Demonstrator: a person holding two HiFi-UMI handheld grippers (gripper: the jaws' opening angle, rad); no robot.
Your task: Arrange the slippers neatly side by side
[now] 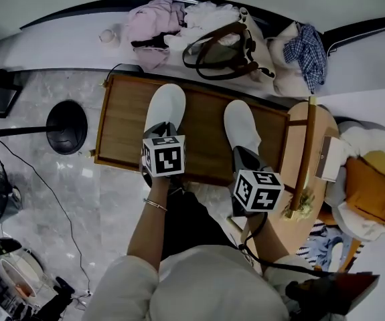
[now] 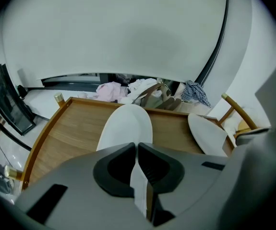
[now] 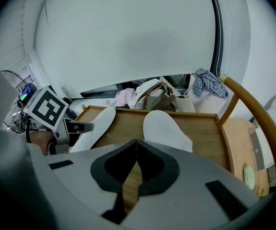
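Head view.

- Wooden table: raised rim, carries both slippers.
- Left slipper: white, toe pointing away from the person.
- Right slipper: white, apart from the left one with bare wood between them; the toes lean slightly toward each other.
- Left gripper: fingers pinching the left slipper's heel edge.
- Right gripper: fingers pressed together on nothing, just behind the right slipper's heel.
- Handling note: probably slide the left slipper sideways to its mate, with heels level, toes parallel and the pinch low.
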